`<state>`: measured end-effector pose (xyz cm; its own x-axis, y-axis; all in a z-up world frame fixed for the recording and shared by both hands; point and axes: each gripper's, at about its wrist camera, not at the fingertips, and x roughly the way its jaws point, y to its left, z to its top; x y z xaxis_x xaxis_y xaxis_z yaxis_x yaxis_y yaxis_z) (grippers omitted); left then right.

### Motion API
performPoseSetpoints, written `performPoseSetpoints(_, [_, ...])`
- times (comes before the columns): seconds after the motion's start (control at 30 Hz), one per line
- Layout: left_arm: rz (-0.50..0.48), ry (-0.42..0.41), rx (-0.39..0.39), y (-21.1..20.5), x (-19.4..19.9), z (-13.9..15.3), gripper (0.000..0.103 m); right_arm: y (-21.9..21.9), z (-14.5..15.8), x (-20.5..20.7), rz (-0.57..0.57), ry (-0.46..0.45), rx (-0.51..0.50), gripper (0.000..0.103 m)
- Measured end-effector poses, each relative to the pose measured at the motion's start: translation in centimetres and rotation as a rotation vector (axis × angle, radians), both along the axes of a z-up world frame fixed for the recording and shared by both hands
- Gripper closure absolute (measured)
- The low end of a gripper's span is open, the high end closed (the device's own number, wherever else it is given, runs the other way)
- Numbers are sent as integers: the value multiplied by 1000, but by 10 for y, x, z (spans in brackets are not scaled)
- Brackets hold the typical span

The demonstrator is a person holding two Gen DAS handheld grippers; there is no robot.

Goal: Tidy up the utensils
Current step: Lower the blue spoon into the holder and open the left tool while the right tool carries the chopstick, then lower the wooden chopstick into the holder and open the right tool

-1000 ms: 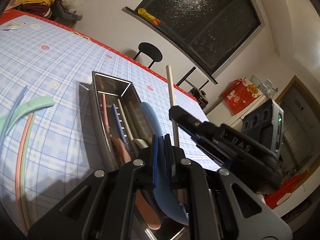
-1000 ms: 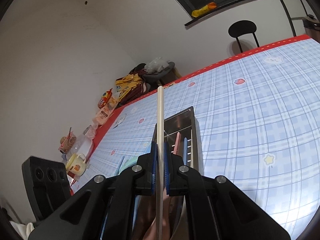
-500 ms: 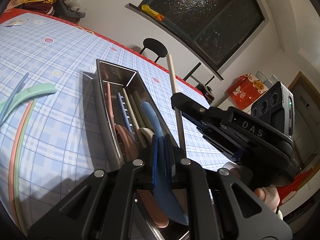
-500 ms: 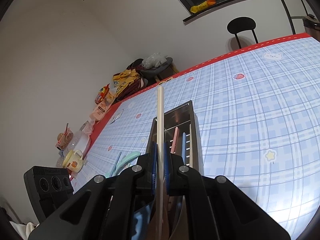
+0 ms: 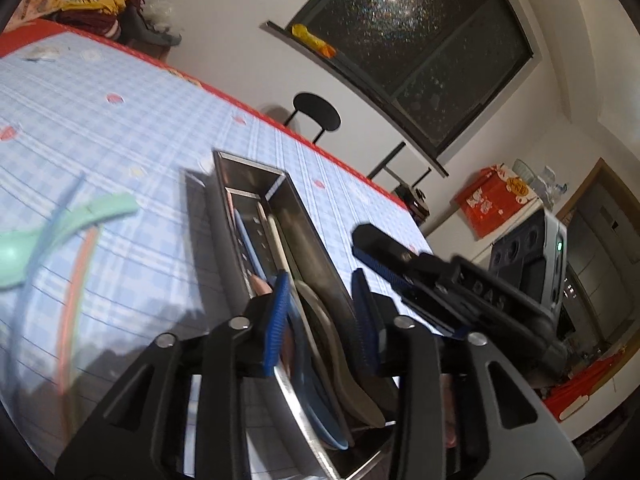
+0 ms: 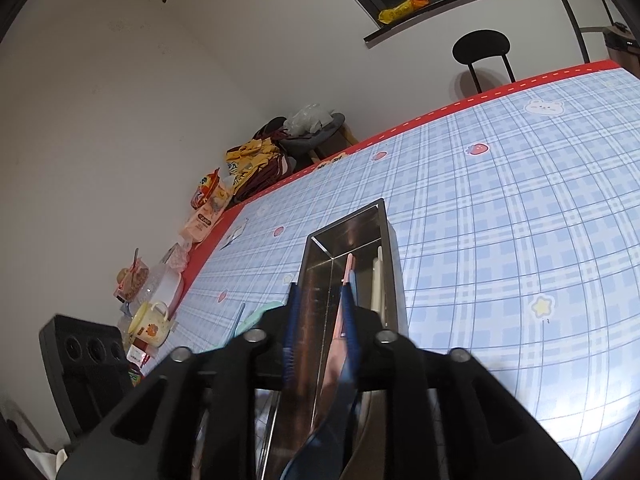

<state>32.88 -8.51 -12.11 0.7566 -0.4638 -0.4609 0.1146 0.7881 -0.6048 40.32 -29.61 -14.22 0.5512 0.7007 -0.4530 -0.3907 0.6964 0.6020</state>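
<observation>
Closest to you, your left gripper hangs with its blue-padded jaws spread wide and nothing between them, right over the near end of the steel utensil tray. Your right gripper is parted too and carries nothing, poised above the same tray from the other side; in the left view it shows as a black body just right of the tray. Down in the tray, the blue spoon and the beige spoon lie with bowls toward you, a pink-handled utensil beside them and a pale chopstick against the right wall. Out on the blue checked tablecloth, left of the tray, you have the mint green spoon, a light blue utensil crossing it, and a pink chopstick running alongside; motion blur hides their finer shape. Farther back, a black stool stands past the table's red edge under the dark window.
</observation>
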Motion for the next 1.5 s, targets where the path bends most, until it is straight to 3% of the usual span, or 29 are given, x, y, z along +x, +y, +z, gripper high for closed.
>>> performPoseSetpoints(0.07, [23, -8, 0, 11, -2, 6, 57, 2, 3, -4, -3, -16, -6, 52])
performPoseSetpoints(0.1, [32, -13, 1, 16, -4, 9, 52, 3, 5, -6, -9, -27, -16, 47])
performPoseSetpoints(0.17, [55, -22, 11, 30, -8, 15, 42, 5, 10, -12, -19, -49, -36, 25])
performPoseSetpoints(0.23, [74, -26, 25, 40, -14, 20, 24, 10, 15, -17, -28, -67, -59, 12])
performPoseSetpoints(0.3, [99, -32, 49, 56, -21, 26, 16, 19, 21, -24, -29, -97, -116, 6])
performPoseSetpoints(0.4, [124, -23, 90, 74, -27, 31, 6, 35, 29, -34, -51, -143, -209, 6])
performPoseSetpoints(0.57, [179, -15, 131, 109, -37, 38, 6, 59, 34, -55, -93, -198, -313, 6])
performPoseSetpoints(0.87, [207, 34, 244, 159, -45, 31, 6, 91, 37, -80, -142, -216, -372, 6])
performPoseSetpoints(1.23, [136, 84, 388, 184, -49, 11, 6, 147, 26, -100, -87, -183, -383, 6])
performPoseSetpoints(1.5, [62, 84, 481, 187, -48, 0, 6, 170, 14, -106, -84, -133, -465, 6])
